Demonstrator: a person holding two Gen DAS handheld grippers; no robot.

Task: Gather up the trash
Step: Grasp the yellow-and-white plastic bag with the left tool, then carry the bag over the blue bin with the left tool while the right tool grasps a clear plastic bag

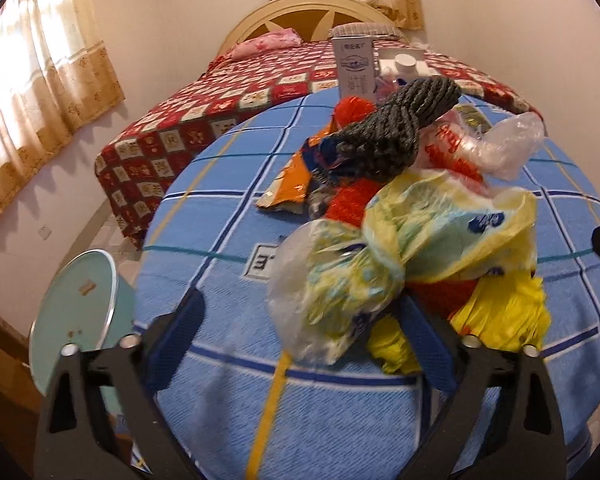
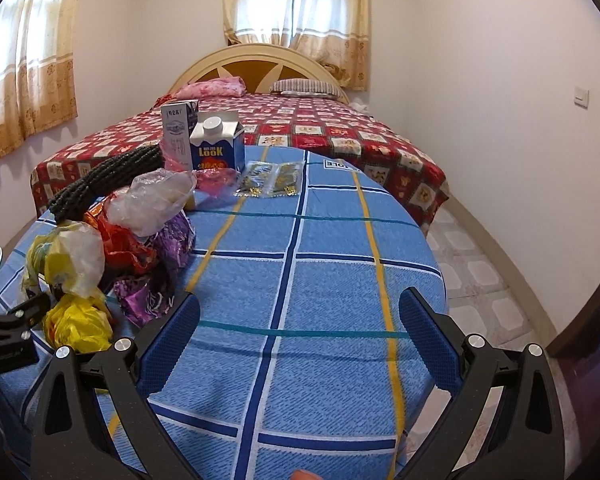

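Both the left gripper [image 1: 300,312] and the right gripper [image 2: 300,312] had matte black angular arms with triangular cutouts, silver round bolt heads, and blue textured pads lining their fingers [image 2: 172,340].

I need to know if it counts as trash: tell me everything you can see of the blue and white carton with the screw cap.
The blue and white carton is a small gable-top box with a round white screw cap on its slanted roof and yellow "LOOK" lettering on a blue front. It looks like coated card, uncrushed, cap on. It stands upright at the table's far edge, right beside a taller grey carton; pink plastic lies at its base.
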